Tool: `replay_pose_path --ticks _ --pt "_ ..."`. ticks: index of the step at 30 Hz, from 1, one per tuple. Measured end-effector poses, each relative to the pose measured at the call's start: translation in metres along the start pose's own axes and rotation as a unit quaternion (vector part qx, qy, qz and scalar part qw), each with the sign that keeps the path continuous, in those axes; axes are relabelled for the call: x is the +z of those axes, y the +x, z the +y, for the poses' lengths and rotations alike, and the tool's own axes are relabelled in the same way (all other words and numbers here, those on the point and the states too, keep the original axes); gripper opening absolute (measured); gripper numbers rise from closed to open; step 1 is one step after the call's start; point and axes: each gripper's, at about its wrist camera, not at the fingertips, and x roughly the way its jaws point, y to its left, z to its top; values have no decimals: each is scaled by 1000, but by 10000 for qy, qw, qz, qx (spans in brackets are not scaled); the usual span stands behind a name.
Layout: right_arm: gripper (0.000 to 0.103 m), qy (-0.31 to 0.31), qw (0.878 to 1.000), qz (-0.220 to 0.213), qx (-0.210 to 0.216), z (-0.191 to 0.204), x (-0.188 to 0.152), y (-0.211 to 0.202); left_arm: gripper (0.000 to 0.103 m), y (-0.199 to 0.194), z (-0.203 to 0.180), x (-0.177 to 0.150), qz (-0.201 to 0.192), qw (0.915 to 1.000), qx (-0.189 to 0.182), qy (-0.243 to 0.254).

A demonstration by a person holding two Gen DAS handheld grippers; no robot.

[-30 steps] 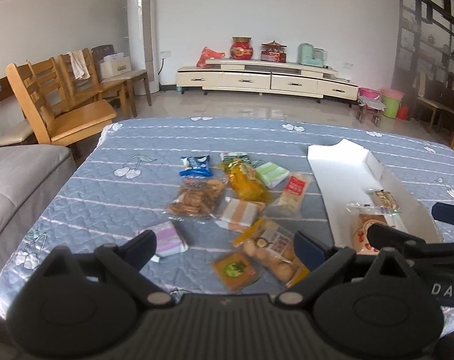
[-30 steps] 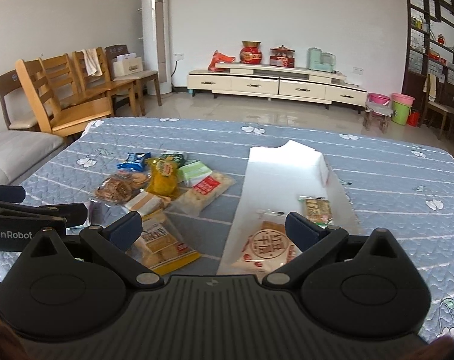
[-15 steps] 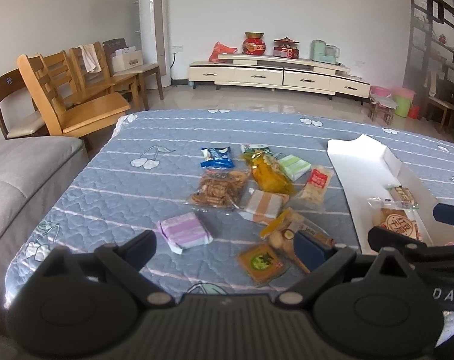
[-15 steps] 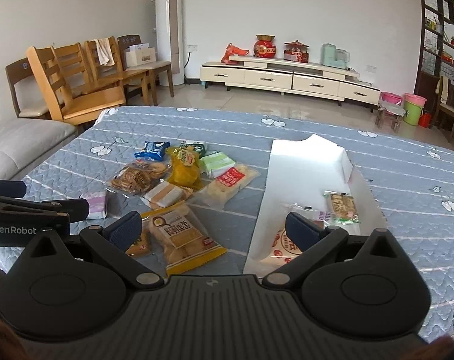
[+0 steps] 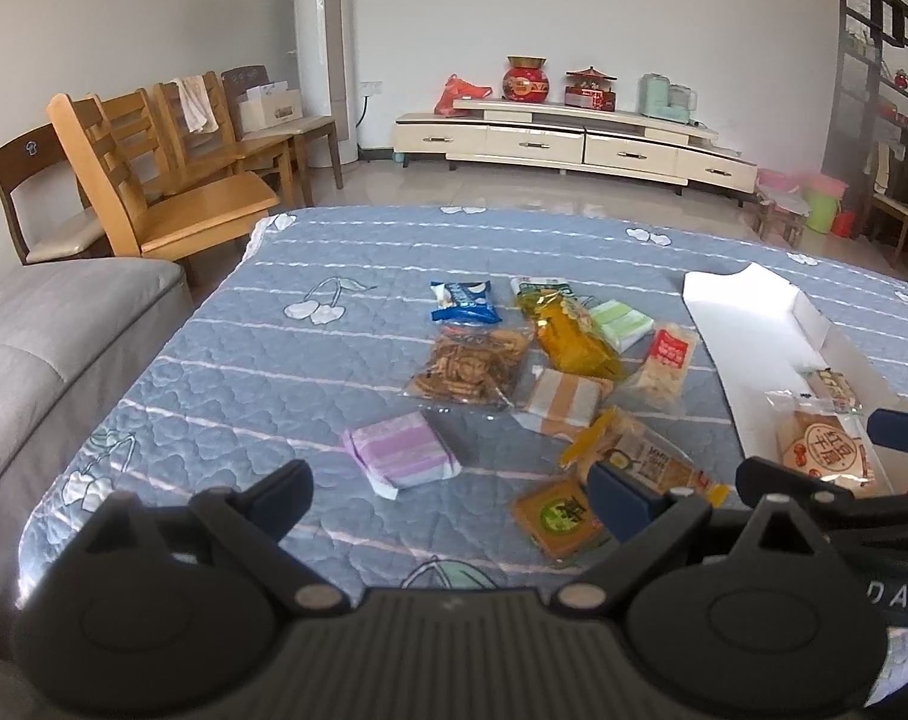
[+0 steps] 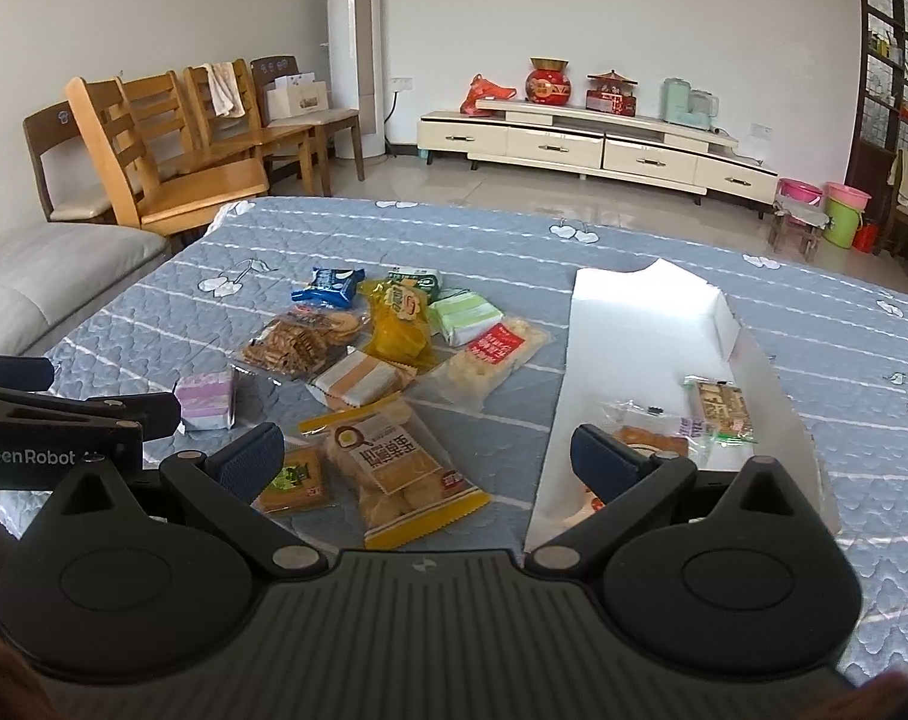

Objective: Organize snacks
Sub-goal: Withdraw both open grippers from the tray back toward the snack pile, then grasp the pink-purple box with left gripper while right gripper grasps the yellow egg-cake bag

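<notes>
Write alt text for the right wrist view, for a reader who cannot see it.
An open right gripper hovers over a blue quilted table, with snack packets scattered at left. At right, a white tray holds two packets. The left gripper pokes in from the left.

The left gripper [image 5: 448, 495] hangs above the blue quilted table [image 5: 286, 372] with its jaws wide apart and nothing between them. At 12 o'clock lies a heap of snack packets [image 5: 550, 360]. At 2 o'clock a white box [image 5: 748, 324] holds two packets. At 3 o'clock the right gripper [image 5: 826, 450] shows.
</notes>
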Motion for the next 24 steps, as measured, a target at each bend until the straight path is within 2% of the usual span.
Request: replay_pose_path --ticks 10,20,24 --pt "103 -74 9998 152 134 9 -2 16 97 14 12 -6 149 9999 34 -74" --pt "103 -85 9984 431 368 13 -17 42 97 36 21 -23 396 9991 -68 -165" --pt "103 -118 9981 462 384 13 -22 49 98 46 30 -28 442 9987 10 -237"
